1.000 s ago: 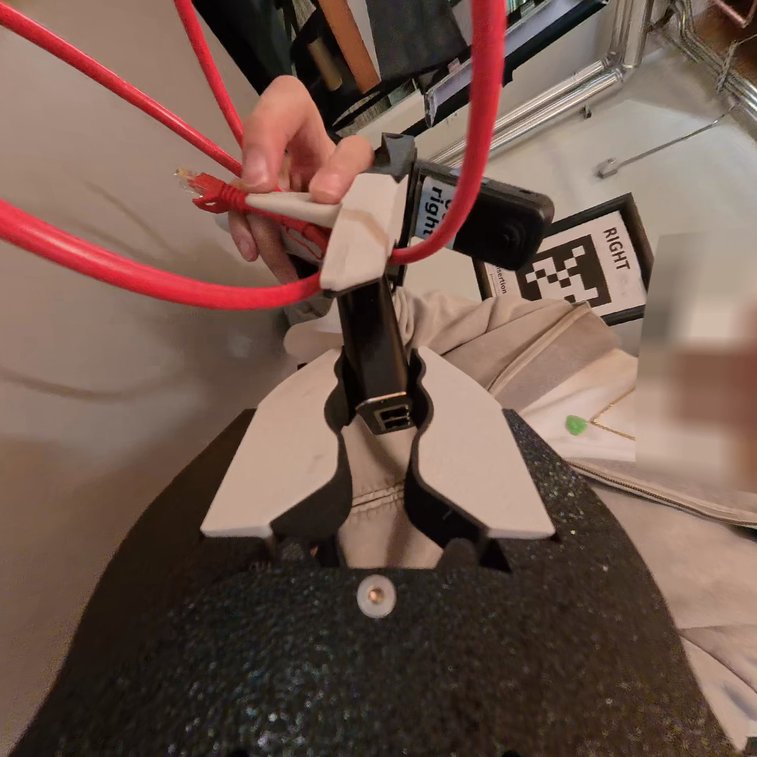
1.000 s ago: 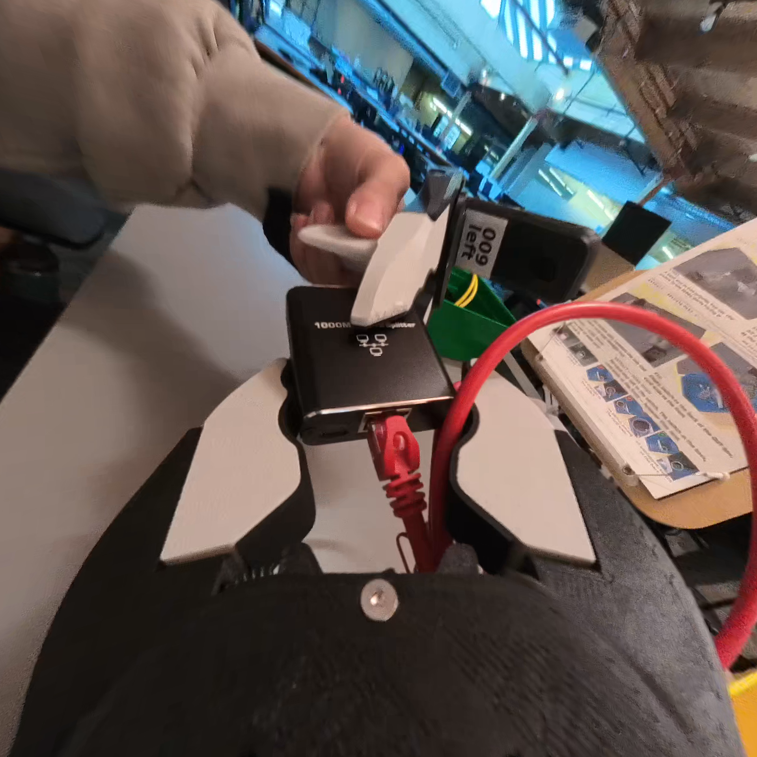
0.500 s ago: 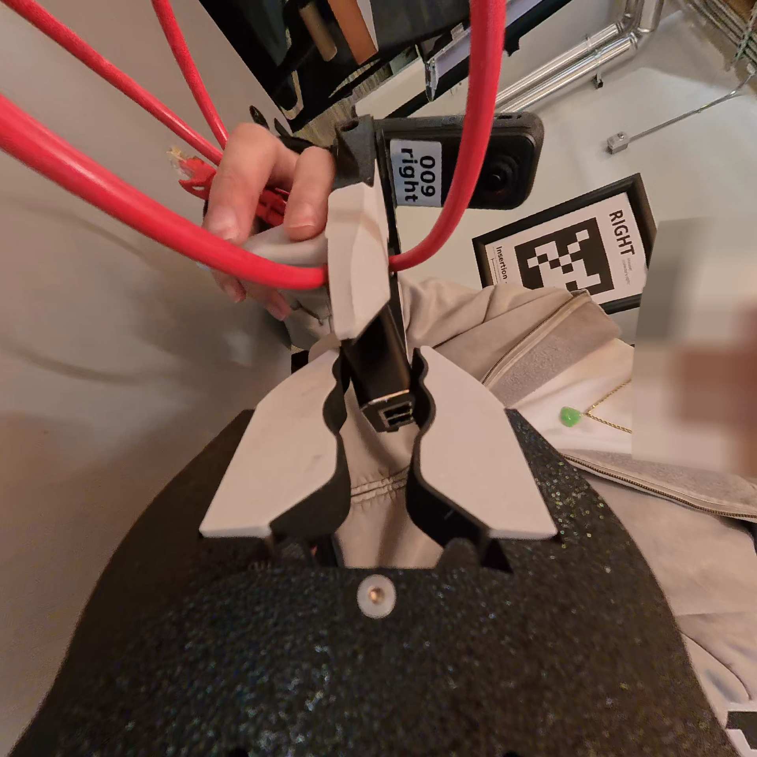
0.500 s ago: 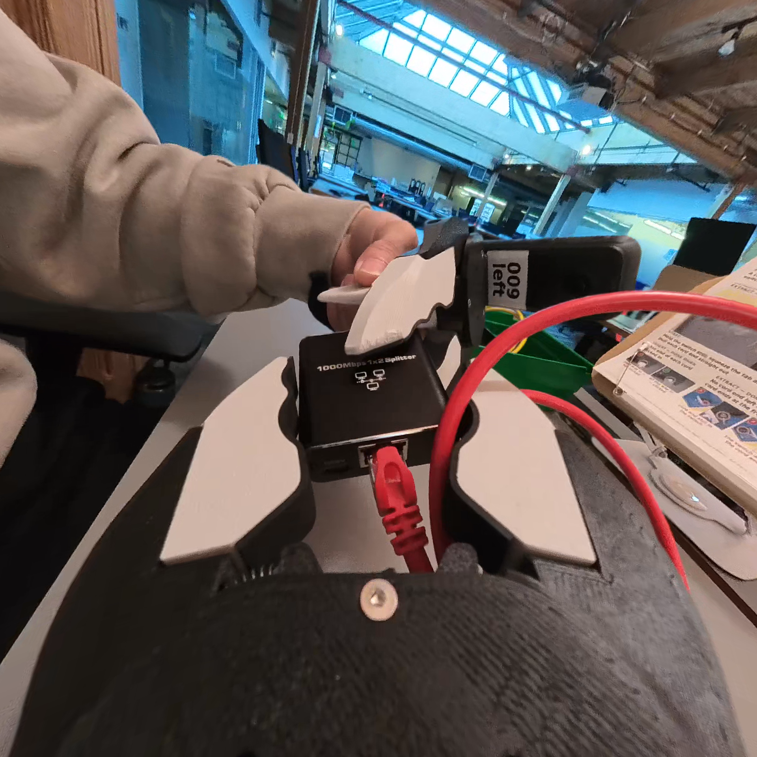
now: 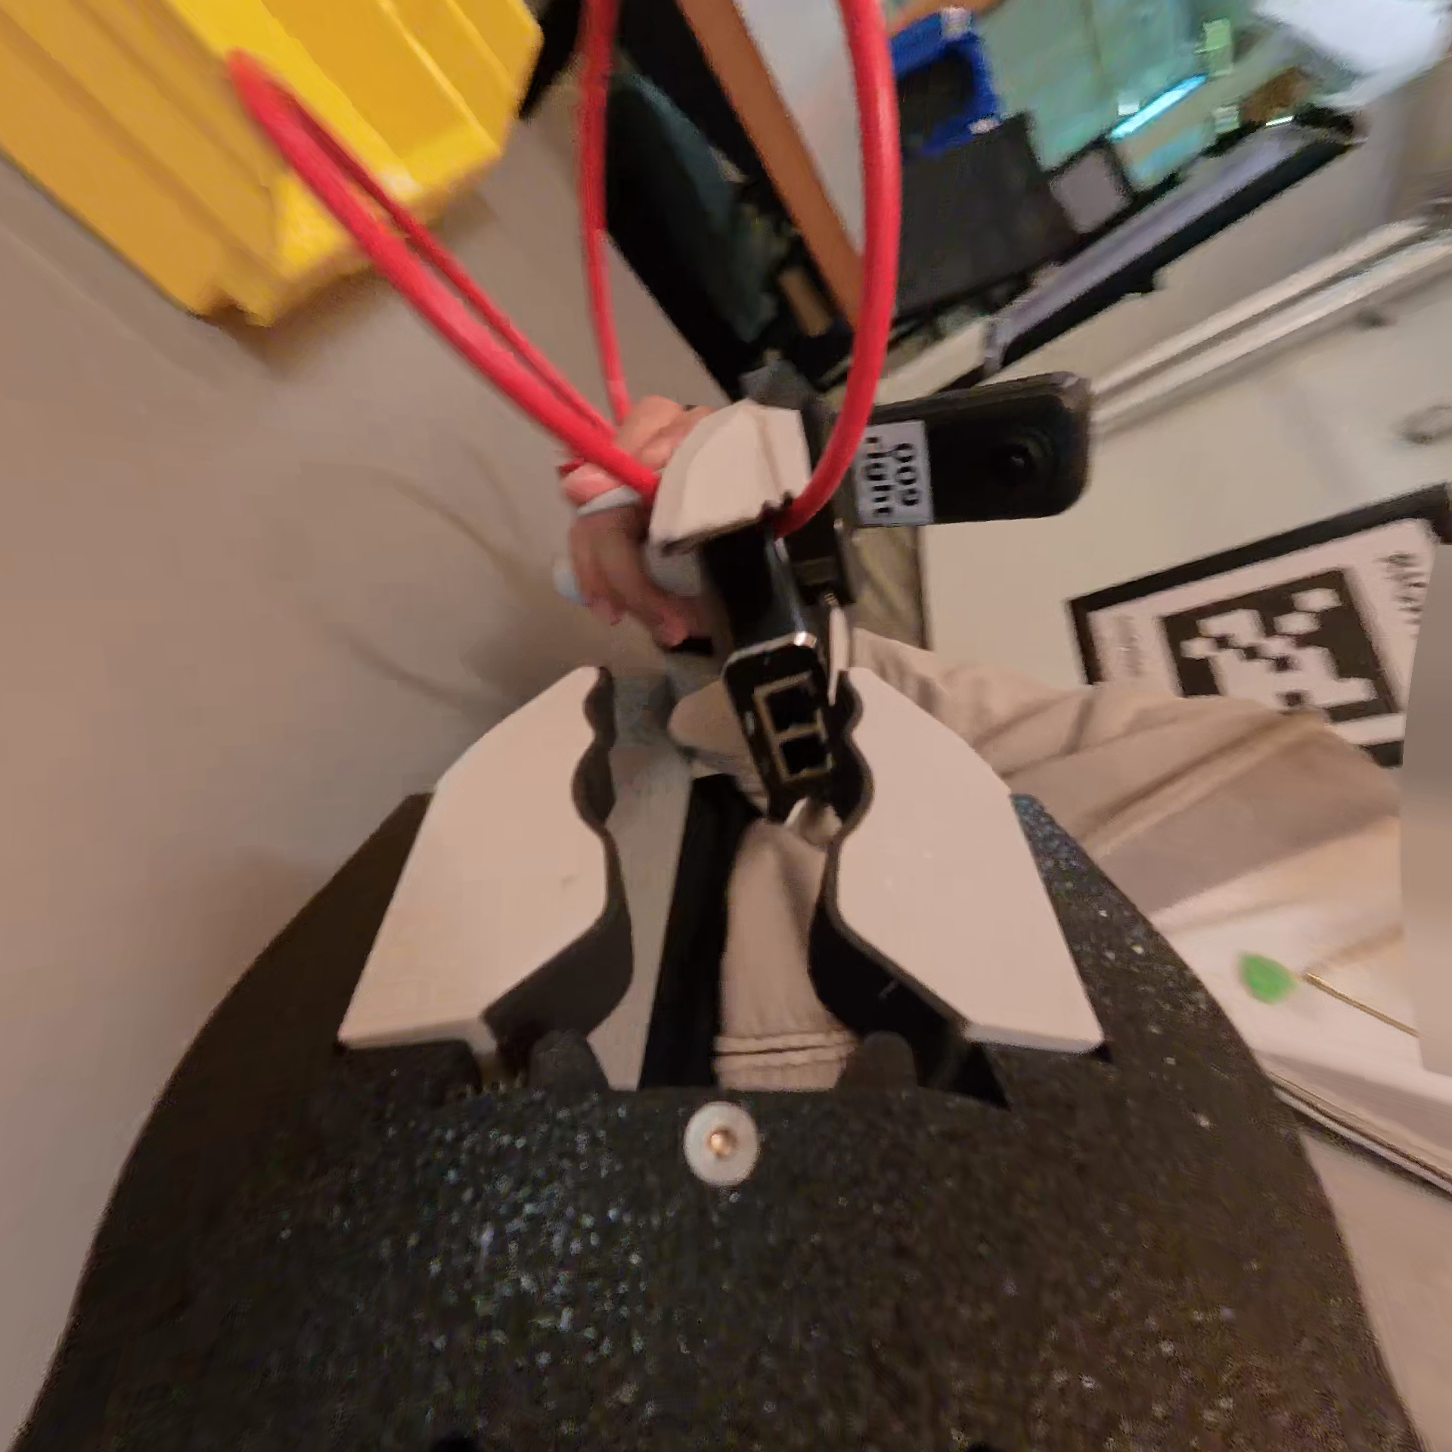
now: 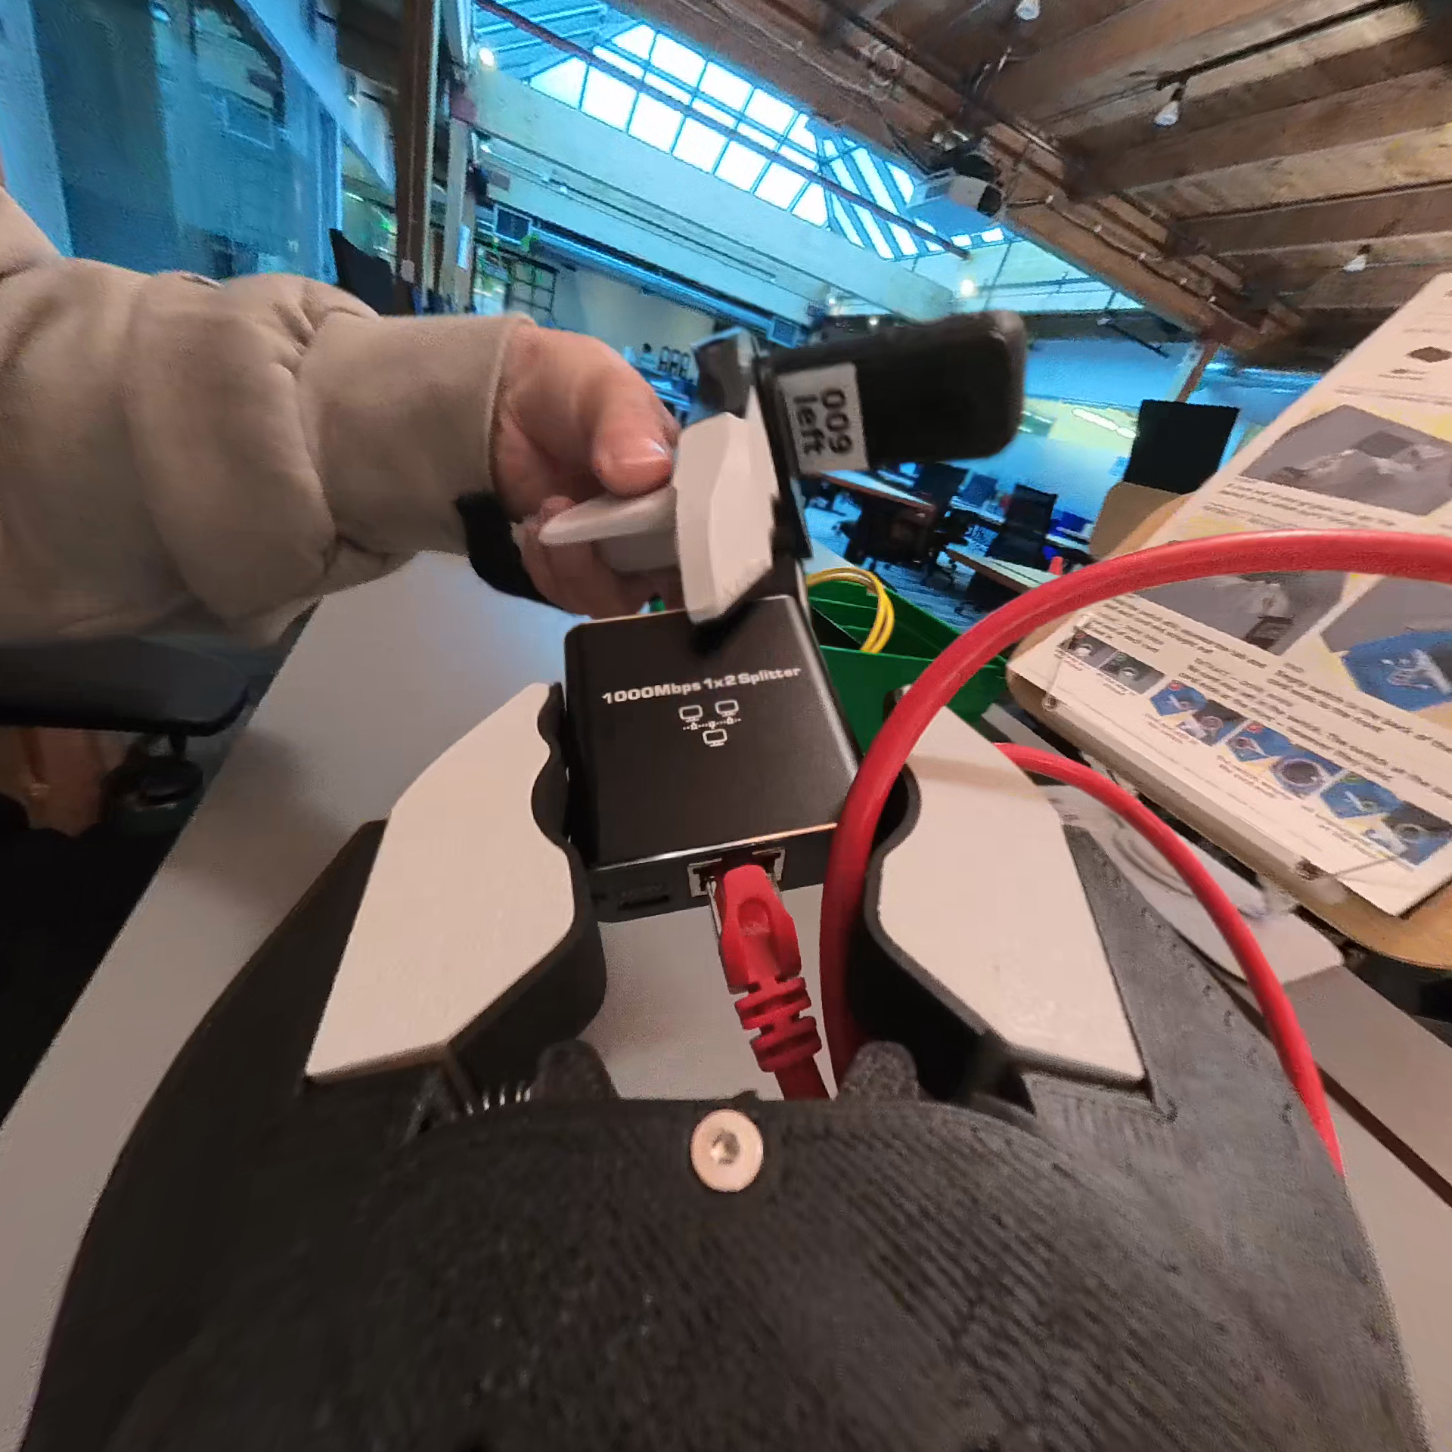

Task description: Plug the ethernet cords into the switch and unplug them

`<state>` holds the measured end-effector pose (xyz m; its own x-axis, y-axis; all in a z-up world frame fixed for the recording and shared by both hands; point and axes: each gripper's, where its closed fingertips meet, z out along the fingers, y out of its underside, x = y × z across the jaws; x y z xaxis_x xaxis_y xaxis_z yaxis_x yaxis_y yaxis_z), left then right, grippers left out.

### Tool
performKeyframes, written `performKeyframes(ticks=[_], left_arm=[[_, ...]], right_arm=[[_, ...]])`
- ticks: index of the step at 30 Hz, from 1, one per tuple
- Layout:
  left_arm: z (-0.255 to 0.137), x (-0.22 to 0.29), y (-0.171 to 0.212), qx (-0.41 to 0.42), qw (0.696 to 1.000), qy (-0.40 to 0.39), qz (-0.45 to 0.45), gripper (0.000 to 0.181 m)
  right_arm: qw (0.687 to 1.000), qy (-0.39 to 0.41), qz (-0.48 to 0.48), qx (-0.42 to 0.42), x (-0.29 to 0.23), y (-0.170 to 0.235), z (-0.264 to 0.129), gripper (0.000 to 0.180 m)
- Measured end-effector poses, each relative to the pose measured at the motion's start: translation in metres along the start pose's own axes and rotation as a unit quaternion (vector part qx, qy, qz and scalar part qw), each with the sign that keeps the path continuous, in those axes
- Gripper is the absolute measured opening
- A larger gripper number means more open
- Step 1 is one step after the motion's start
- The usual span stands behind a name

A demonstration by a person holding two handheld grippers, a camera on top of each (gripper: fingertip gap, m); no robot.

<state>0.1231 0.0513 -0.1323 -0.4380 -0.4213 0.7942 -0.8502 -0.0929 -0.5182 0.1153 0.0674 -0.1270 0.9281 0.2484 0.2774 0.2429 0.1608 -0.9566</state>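
Note:
A black switch (image 6: 707,754) is held off the table between the fingers of my right gripper (image 6: 731,723), which is shut on its sides. A loop of the red ethernet cord (image 6: 1021,581) is wedged against the right finger. The cord's red plug (image 6: 754,927) sits in the single port on the near end. In the left wrist view the switch (image 5: 786,731) shows two empty ports. My left gripper (image 5: 721,680) is open around that end, and only its right finger touches the switch. The right gripper (image 5: 723,479) grips the far end, and the red cord (image 5: 872,236) loops above it.
A yellow bin (image 5: 236,141) and a framed marker card (image 5: 1257,644) lie on the pale table (image 5: 157,550). A green bin (image 6: 888,652) with a yellow cable and an instruction sheet on a board (image 6: 1257,628) stand to the right. A person's sleeve (image 6: 236,440) reaches in from the left. The grippers are tip to tip, or close to it.
My left gripper's jaws have opened off the switch's two-port end. The right gripper keeps its hold on the switch, and both views have swung round.

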Motion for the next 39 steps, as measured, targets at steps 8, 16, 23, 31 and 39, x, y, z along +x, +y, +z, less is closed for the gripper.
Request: performKeyframes(ticks=[8, 16, 23, 31, 39], left_arm=[[0.014, 0.005, 0.015, -0.021, 0.999, -0.046, 0.020, 0.059], [0.028, 0.015, 0.016, -0.009, 0.999, 0.041, -0.001, 0.028], [0.025, 0.020, 0.024, -0.037, 0.997, 0.070, 0.009, 0.028], [0.028, 0.012, 0.014, -0.004, 0.999, 0.042, 0.018, 0.032], [-0.039, -0.021, -0.001, 0.100, 0.975, -0.143, 0.138, 0.061]], right_arm=[[0.997, 0.020, -0.066, -0.020, 0.005, 0.006, -0.003, 0.078], [0.999, -0.001, -0.044, 0.022, -0.005, -0.007, 0.001, 0.078], [0.998, -0.024, -0.012, 0.063, -0.014, -0.017, 0.003, 0.077], [1.000, -0.017, 0.005, 0.013, -0.006, -0.003, 0.003, 0.077], [0.998, 0.059, -0.025, -0.018, 0.029, 0.000, -0.028, 0.077]])
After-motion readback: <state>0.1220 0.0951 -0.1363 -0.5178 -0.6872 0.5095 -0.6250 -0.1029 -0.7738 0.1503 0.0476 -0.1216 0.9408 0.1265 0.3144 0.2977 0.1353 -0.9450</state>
